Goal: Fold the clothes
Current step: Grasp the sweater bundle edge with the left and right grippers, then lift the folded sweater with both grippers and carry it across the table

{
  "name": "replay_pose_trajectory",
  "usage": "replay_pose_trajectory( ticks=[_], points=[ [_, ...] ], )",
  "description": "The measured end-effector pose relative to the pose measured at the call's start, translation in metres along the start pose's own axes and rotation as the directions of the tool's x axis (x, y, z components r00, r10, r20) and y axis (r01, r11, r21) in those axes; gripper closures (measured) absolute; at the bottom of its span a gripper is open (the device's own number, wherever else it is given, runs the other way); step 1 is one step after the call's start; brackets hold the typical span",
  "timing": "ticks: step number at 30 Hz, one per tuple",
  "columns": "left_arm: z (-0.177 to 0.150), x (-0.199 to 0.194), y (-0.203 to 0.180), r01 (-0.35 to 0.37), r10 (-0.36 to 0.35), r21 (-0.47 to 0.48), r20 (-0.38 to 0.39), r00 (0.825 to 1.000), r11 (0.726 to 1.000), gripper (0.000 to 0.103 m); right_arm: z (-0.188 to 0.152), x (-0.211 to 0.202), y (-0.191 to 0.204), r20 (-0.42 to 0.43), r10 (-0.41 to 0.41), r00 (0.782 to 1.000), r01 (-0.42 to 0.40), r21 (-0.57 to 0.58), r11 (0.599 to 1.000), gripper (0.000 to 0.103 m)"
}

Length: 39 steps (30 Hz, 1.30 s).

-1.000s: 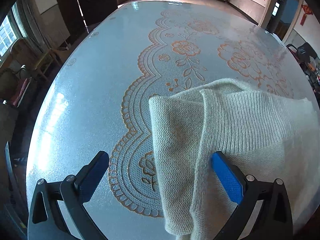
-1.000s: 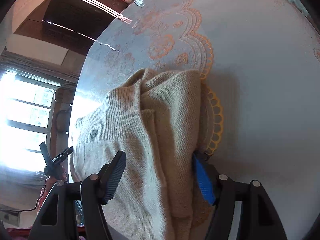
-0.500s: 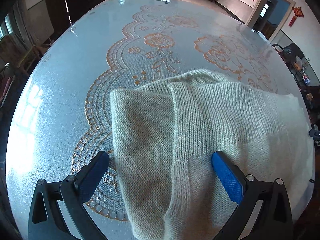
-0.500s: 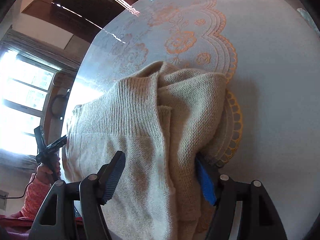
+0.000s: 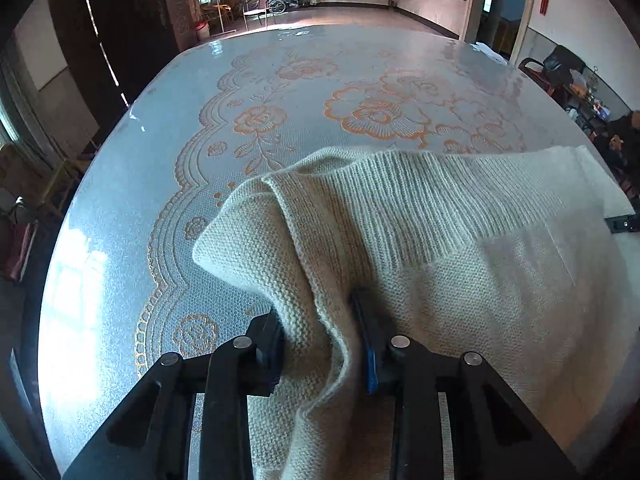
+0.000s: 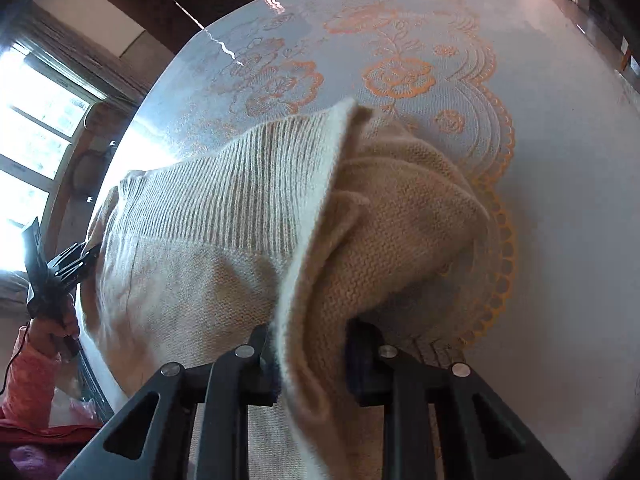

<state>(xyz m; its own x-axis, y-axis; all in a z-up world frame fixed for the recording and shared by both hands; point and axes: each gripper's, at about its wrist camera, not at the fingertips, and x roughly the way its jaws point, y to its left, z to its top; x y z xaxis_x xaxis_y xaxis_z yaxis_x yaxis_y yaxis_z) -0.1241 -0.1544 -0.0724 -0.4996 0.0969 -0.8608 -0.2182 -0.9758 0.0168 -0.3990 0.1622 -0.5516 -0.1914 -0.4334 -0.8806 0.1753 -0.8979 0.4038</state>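
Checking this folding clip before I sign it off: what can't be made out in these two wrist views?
- Left gripper pads, left wrist view: knit sweater bunched between the just-closed jaws covers the contact.
- Right gripper pads, right wrist view: same, under the fold.
- Sweater's near part: cut off by the bottom edge in both views.
- Table under the sweater: hidden.

The sweater (image 5: 460, 288) hides the fingers' pads (both grippers) and runs off the bottom edge.

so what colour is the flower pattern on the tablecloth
Orange, on a pale grey tablecloth; clearest in the left wrist view.
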Motion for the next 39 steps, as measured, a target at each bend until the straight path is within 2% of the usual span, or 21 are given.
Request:
replay_pose_trajectory(
  ticks=[4,8,12,19,23,26,29,32,35,39],
  points=[
    [-0.001,-0.003,-0.001,-0.014,0.014,-0.041,0.013,1.000,0.999,0.081,-0.001,-0.001,0.003,0.024,0.002,1.000,-0.002,0.010,1.000,0.082],
    [-0.002,-0.008,-0.010,-0.059,0.060,-0.044,0.029,0.998,0.997,0.082,-0.007,-0.006,0.004,0.066,-0.003,0.998,0.001,0.025,1.000,0.084],
    [-0.003,-0.016,-0.011,-0.076,0.080,-0.087,0.048,0.996,0.993,0.083,-0.011,-0.009,0.007,0.094,0.010,0.996,-0.015,0.054,0.998,0.085],
    [0.007,-0.034,-0.009,-0.076,0.091,-0.141,0.102,0.991,0.987,0.083,-0.007,-0.035,0.010,0.170,0.046,0.984,-0.058,0.067,0.996,0.086],
    [0.000,-0.065,-0.001,-0.067,0.090,-0.178,0.125,0.988,0.982,0.083,0.001,-0.053,0.026,0.212,0.017,0.977,-0.019,0.006,1.000,0.086],
    [0.007,-0.063,-0.008,-0.073,0.103,-0.192,0.153,0.983,0.979,0.083,0.004,-0.063,0.041,0.240,0.005,0.971,0.011,-0.066,0.998,0.086],
    [0.005,-0.075,-0.009,-0.096,0.133,-0.203,0.177,0.975,0.974,0.083,0.004,-0.080,0.056,0.256,0.019,0.966,0.016,-0.133,0.991,0.086],
    [-0.006,-0.092,-0.004,-0.118,0.168,-0.240,0.195,0.966,0.963,0.083,0.019,-0.084,0.080,0.268,0.040,0.962,0.014,-0.197,0.980,0.086],
    [-0.019,-0.109,0.006,-0.142,0.209,-0.308,0.195,0.958,0.941,0.083,0.037,-0.086,0.109,0.272,0.069,0.960,0.008,-0.273,0.962,0.086],
    [-0.042,-0.134,0.017,-0.203,0.295,-0.393,0.190,0.936,0.897,0.083,0.064,-0.081,0.159,0.260,0.124,0.958,-0.017,-0.378,0.926,0.086]
  ],
)
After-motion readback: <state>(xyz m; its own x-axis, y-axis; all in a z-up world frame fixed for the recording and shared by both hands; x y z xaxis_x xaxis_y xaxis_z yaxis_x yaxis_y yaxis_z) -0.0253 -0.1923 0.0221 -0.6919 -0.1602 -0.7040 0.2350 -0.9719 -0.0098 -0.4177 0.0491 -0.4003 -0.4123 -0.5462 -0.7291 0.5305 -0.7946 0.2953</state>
